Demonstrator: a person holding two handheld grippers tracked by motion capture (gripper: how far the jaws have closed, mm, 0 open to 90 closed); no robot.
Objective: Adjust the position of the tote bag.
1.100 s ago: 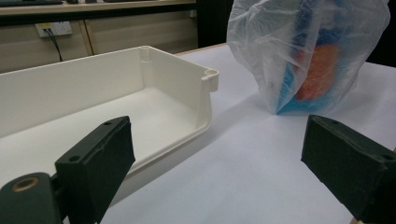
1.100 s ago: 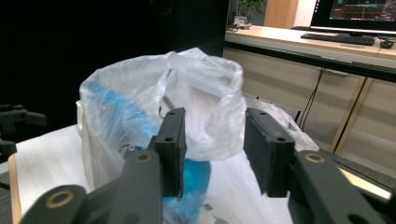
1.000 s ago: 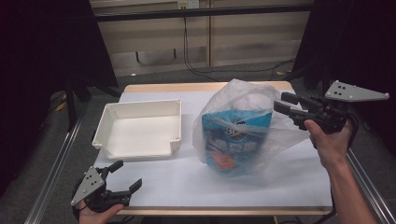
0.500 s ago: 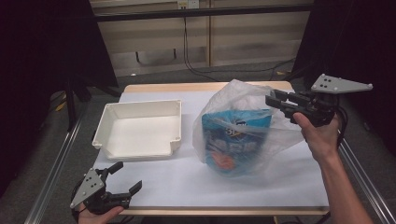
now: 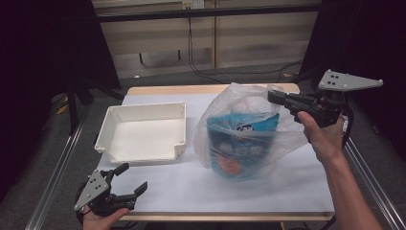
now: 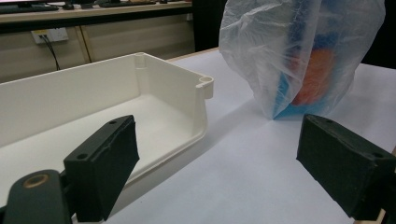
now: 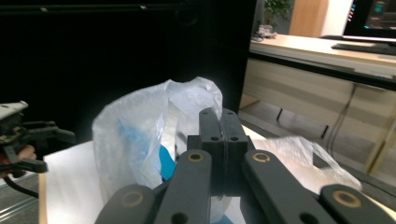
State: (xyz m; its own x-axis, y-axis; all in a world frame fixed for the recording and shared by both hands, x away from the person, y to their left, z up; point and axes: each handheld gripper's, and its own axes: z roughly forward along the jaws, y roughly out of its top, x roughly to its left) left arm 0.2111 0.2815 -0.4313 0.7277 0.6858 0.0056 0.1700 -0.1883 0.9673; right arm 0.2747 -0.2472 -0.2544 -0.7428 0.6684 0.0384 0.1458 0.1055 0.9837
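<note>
A clear plastic bag (image 5: pixel 244 134) stands on the white table top with a blue and orange packet (image 5: pixel 237 148) inside it. My right gripper (image 5: pixel 274 97) is at the bag's upper right rim; its jaws have just been closing and now press together on the thin plastic there (image 7: pixel 220 114). The bag (image 7: pixel 135 126) bulges to the left of those jaws. My left gripper (image 5: pixel 129 178) rests open near the table's front left corner. Nothing lies between its pads (image 6: pixel 217 163), which face the bag (image 6: pixel 299 51) and the tray.
An empty white tray (image 5: pixel 143 112) sits on the left half of the table, close beside the left gripper's jaw (image 6: pixel 140 74). Bare white table top (image 5: pixel 268 191) lies in front of the bag. Metal rails run along both table sides.
The right gripper has moved left toward the bag's rim, and its jaws have gone from apart to pressed together on the plastic. The left gripper has stayed put.
</note>
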